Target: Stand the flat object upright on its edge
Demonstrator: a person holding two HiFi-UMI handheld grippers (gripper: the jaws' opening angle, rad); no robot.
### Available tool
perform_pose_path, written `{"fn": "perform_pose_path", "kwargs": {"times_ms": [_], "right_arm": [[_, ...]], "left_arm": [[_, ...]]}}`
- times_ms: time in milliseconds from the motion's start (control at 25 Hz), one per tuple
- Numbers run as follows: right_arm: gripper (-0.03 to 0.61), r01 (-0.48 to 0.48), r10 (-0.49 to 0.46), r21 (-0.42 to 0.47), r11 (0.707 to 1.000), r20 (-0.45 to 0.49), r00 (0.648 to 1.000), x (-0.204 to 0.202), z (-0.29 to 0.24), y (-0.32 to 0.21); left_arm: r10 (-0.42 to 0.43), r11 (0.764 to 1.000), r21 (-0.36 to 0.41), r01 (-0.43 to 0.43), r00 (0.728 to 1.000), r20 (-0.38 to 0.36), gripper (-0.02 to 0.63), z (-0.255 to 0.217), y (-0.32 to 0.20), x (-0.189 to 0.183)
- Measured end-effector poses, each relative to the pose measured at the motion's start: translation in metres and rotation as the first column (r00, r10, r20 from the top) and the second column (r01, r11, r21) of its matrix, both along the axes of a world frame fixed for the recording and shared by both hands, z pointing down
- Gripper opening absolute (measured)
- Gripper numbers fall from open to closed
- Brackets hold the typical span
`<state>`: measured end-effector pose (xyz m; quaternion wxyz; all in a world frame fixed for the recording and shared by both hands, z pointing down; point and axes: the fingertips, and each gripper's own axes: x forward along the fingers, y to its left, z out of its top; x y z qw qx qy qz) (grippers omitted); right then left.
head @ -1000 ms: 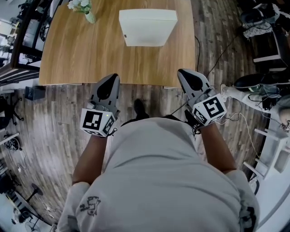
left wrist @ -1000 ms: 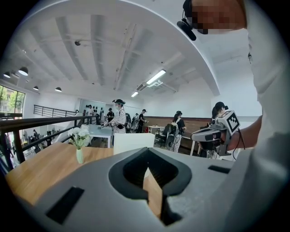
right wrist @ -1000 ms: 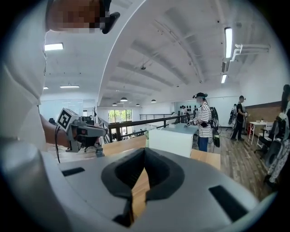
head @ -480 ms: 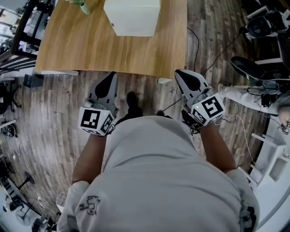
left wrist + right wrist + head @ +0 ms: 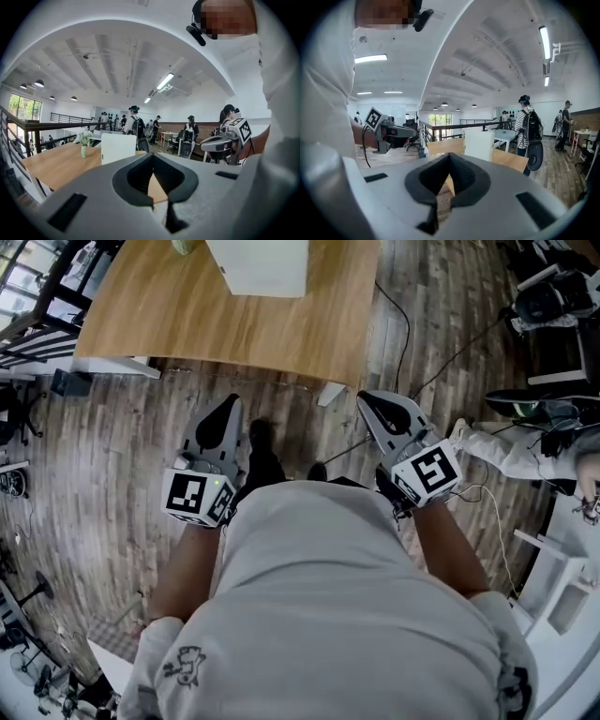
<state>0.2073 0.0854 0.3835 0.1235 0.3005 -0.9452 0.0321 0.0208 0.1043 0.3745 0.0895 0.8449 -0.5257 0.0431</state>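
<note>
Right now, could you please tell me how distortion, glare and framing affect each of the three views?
Head view: evenly lit, floor planks bowed by the wide lens, the white object cut off by the top edge. Left gripper view: strong fisheye with black corners, the ceiling strip light blown out. Right gripper view: the same fisheye, the long lamp glaring.
</note>
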Motion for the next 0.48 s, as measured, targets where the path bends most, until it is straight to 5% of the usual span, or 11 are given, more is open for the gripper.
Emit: {"fn": "perform_pose_path", "kwargs": {"times_ms": [480], "right_arm": [[0.005, 0.038, -0.039, 0.029, 0.999, 0.021, 0.999, 0.026, -0.022, 0.064]], "left_arm": [[-0.052, 0.998, 0.034, 0.053, 0.999, -0.013, 0.006, -0.025, 0.069, 0.025]]}}
